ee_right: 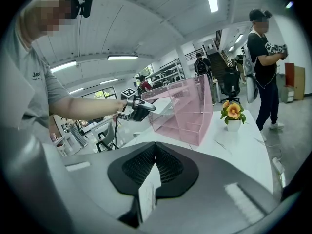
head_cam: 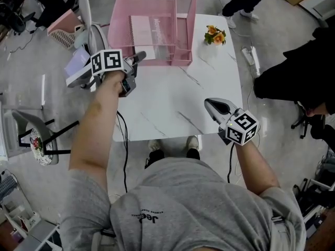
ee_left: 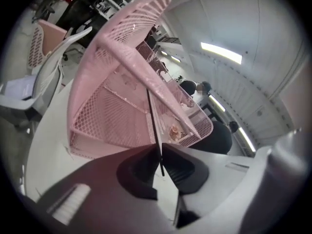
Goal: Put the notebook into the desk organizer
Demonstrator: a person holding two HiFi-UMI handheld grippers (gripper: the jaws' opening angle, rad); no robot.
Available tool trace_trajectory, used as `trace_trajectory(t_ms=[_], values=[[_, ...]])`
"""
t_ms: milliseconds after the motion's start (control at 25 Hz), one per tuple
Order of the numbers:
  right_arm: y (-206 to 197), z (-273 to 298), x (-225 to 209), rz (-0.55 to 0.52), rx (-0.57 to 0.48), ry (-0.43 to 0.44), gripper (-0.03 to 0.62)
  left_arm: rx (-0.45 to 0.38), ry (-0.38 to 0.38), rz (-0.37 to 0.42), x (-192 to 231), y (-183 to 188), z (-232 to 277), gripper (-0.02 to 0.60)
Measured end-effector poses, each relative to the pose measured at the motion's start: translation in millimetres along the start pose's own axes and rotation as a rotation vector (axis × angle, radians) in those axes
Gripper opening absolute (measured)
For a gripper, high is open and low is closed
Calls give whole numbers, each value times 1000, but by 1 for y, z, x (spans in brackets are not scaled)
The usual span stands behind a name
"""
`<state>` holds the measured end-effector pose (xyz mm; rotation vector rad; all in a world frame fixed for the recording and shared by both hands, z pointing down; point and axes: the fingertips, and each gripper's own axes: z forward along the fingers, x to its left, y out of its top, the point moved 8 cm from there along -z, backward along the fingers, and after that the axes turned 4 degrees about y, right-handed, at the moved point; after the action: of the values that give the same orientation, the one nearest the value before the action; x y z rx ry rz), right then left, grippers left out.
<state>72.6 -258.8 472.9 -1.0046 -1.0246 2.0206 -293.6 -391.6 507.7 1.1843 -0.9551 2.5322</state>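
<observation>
Notebook [head_cam: 152, 30], pale-covered with a line of print we could not read, stood upright inside the pink mesh desk organizer [head_cam: 187, 14], in its left part. We could not tell which compartment held it.

At the counter's [head_cam: 172, 103] left edge we held the left tool [head_cam: 140, 56] just beside the organizer's near left corner, its tip angled toward the mesh. We could not tell whether it touched the mesh. In the left gripper view its jaws were clenched together, with only a thin dark seam between them and nothing gripped, and the organizer's wall filled the space ahead.

The organizer itself sat at the counter's far edge, reaching from near the left side to past the middle. To its right, near the far right corner, a small white pot of orange flowers [head_cam: 215, 35] stood apart from the organizer.

At the counter's near right corner we held the right tool [head_cam: 210, 103] above the marble-patterned top, well apart from the organizer and pointing toward it. Its jaws were also clenched on nothing, the ribbed pads meeting in the right gripper view.

Beyond the right edge, a person in dark clothes [head_cam: 293, 82] stood on the floor.
</observation>
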Motion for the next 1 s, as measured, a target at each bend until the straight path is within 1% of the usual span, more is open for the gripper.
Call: trace_trajectory(t_ms=[200,280,440,520,600,640,720,840,920,1000], values=[[-4,1,2,4,4,8,3,-46,192,170,0,3,-3,121],[-5,0,3,6,5,9,3,-56,270,249,-2,2,-5,133],[-7,-1,5,9,7,14,3,-81,453,457,-8,-2,-8,160],[-8,-1,6,11,9,17,3,-97,512,552,-12,-3,-6,161],[-9,-1,7,13,11,21,3,-100,566,624,-15,-4,-4,167],[-10,-2,7,14,11,22,3,-100,595,649,-15,-5,-4,181],[-11,-2,8,15,12,24,3,-108,644,680,-17,-3,-5,230],[-14,-4,8,17,14,23,3,-129,709,752,-20,-1,-8,343],[-15,-5,7,19,13,21,3,-144,733,797,-19,-2,-9,359],[-14,-6,7,18,9,20,3,-163,726,800,-19,-4,-10,360]])
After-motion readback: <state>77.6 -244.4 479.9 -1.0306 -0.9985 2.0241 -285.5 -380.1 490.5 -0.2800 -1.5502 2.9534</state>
